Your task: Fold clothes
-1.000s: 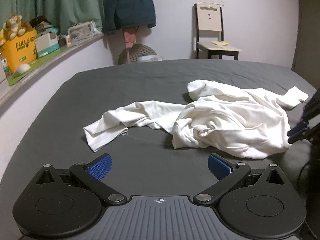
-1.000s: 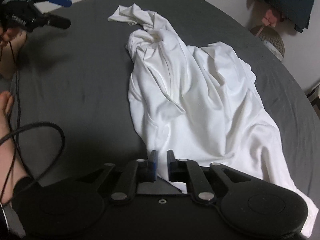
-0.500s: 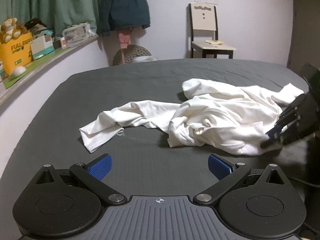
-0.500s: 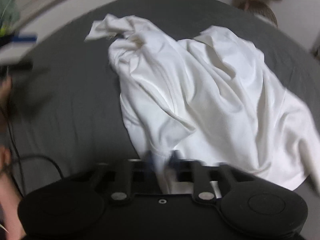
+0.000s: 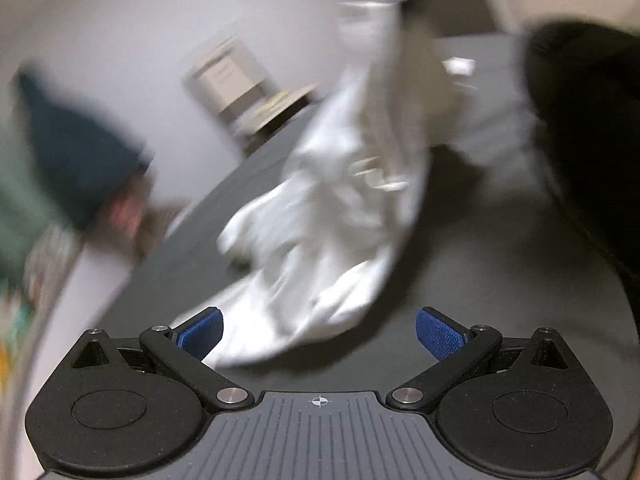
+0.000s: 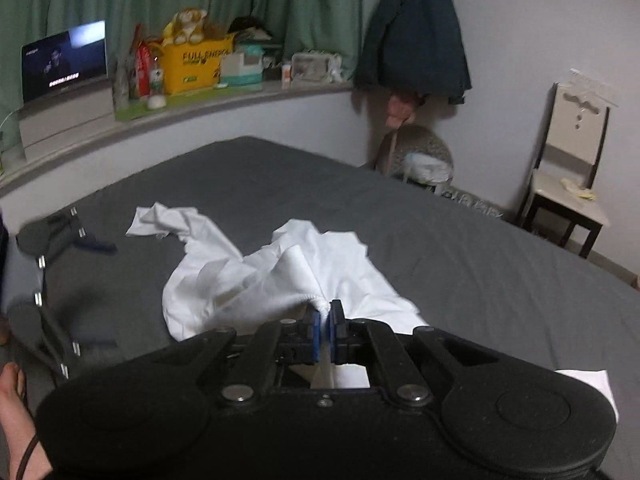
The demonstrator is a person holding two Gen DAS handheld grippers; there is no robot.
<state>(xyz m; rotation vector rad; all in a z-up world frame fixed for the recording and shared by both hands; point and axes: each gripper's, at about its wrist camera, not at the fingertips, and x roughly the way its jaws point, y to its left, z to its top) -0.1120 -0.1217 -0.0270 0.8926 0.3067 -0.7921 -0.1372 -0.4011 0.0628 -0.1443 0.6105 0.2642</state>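
A crumpled white shirt lies on the dark grey bed, one sleeve trailing toward the far left. My right gripper is shut on a fold of its near edge, and the cloth rises from the bed into the jaws. In the blurred, tilted left wrist view the shirt hangs stretched upward from the bed. My left gripper is open just in front of its lower end, the blue pads wide apart with nothing between them. The right wrist view shows the left gripper low at the bed's left side.
A ledge along the far wall carries a laptop, a yellow box and clutter. A dark jacket hangs in the corner, with a chair to its right. A bare foot and a cable are at bottom left.
My right gripper has lifted the shirt's edge off the bed and swung to face the ledge. My left gripper has tilted and moved fast toward the shirt, still open.
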